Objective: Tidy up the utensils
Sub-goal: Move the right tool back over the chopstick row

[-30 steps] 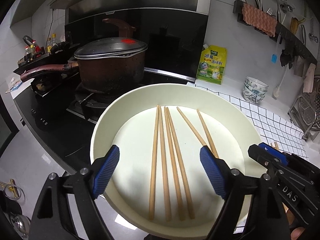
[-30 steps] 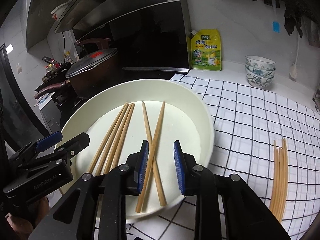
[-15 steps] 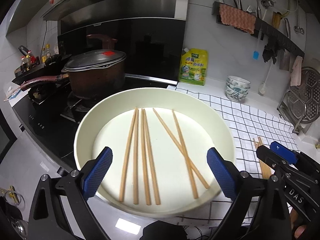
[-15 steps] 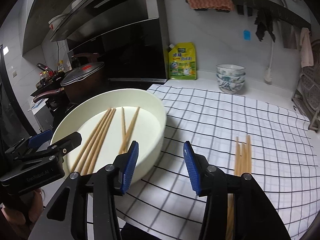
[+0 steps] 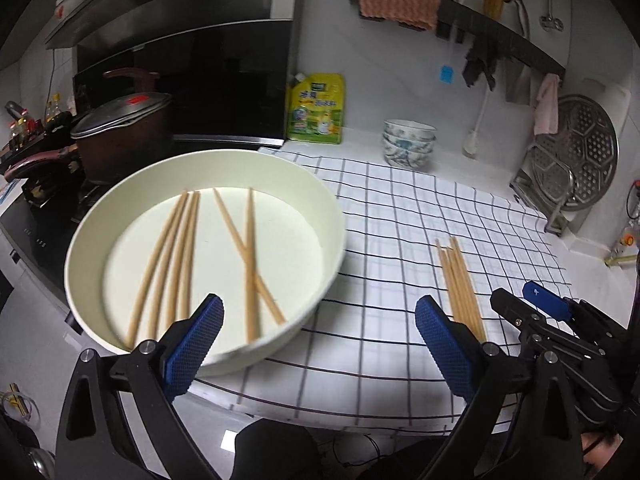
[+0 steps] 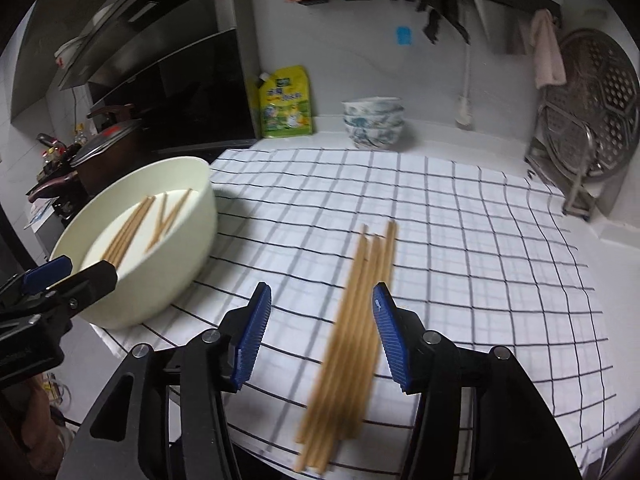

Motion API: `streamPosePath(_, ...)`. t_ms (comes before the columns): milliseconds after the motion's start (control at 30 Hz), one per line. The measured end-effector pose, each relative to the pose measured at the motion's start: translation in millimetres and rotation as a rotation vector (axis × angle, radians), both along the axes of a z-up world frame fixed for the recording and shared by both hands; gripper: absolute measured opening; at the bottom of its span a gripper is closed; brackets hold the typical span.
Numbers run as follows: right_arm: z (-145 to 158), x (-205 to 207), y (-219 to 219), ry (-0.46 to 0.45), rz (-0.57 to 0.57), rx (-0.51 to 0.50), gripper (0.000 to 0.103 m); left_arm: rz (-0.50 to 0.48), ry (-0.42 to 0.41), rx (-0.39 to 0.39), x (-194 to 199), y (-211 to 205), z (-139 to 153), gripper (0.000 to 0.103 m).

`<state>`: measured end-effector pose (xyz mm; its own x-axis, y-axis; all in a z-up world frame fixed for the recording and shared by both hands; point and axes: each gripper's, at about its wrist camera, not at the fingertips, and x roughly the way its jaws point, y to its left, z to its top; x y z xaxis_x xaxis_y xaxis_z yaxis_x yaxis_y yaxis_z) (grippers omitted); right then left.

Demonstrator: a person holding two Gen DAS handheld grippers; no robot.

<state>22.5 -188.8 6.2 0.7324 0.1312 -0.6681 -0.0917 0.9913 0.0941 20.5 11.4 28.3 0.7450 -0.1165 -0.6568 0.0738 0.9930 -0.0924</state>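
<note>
A wide cream bowl point(image 5: 320, 200) sits at the counter's left end and holds several wooden chopsticks point(image 5: 176, 256), two of them crossed. A loose bundle of chopsticks point(image 6: 356, 320) lies on the checked cloth point(image 6: 460, 240). My left gripper point(image 5: 316, 344) hangs open and empty over the cloth by the bowl's near right rim. My right gripper point(image 6: 320, 332) hovers over the bundle with its jaws opening. The sticks point(image 5: 460, 284) lie between its blue pads, which do not press on them. The bowl point(image 6: 180, 240) is to its left.
A lidded dark pot point(image 5: 120, 136) stands on the black hob at the left. A yellow refill pouch point(image 5: 316, 108), stacked patterned bowls point(image 5: 408, 142) and a metal steamer rack point(image 5: 576, 160) line the back wall. Utensils and cloths hang on a rail point(image 5: 460, 12) above.
Both grippers have swung right, off the bowl and over the checked cloth. The left jaws widened slightly. The right jaws spread apart, now over the bundle of chopsticks.
</note>
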Motion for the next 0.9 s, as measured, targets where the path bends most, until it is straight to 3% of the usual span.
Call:
streamPosePath(333,-51.2,10.3,-39.0,0.125,-0.076,-0.037,0.052,-0.033,0.037,-0.007,-4.7,-38.0,-23.5,0.095)
streamPosePath(633,-64.8,31.2,-39.9,0.153,-0.081,-0.077,0.052,-0.060,0.082,0.026,-1.7,-56.1,-40.5,0.095)
streamPosePath(900,-71.2,35.4,-38.2,0.170,-0.065,-0.091,0.052,-0.055,0.093,0.012,0.0,-58.5,-47.4,0.095)
